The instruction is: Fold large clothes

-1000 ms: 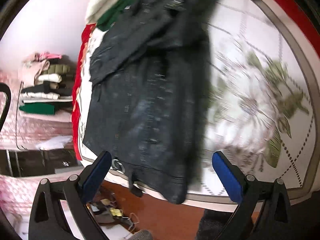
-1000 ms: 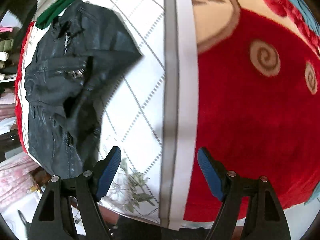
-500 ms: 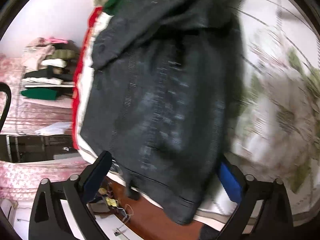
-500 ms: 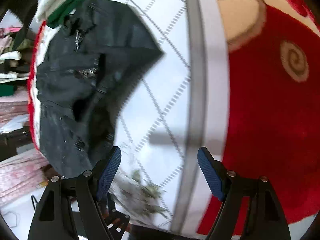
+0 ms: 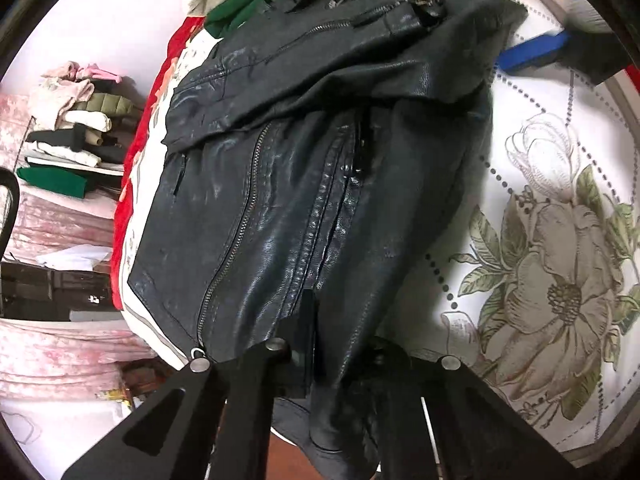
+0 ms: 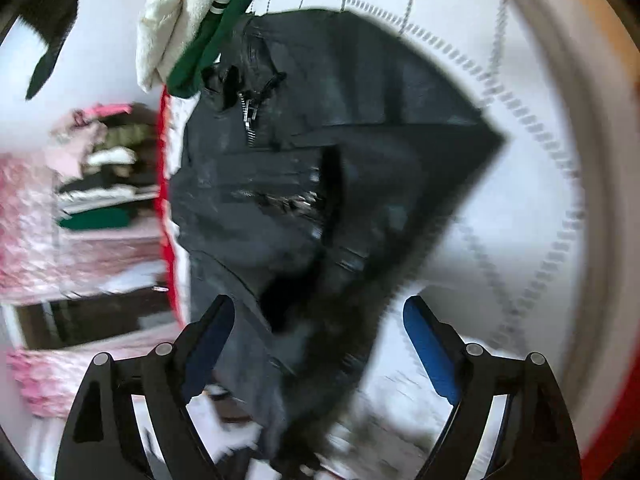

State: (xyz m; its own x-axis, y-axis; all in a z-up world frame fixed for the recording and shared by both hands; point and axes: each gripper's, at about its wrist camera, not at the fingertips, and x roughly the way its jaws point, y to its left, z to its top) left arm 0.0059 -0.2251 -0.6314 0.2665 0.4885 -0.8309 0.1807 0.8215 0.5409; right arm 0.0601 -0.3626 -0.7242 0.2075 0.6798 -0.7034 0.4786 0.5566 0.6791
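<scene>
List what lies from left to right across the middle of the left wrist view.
Stack of folded clothes → red blanket edge → black leather jacket → floral bedsheet.

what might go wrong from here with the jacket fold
The left gripper has its jaws closed on the hem of the black leather jacket, right at the bed edge; a slip could drop the hem off the side. The folded sleeve lies loosely across the chest and may slide open. The right gripper is open, holding nothing down.

Jacket on bedspread; clothes pile behind, possibly touching collar.
</scene>
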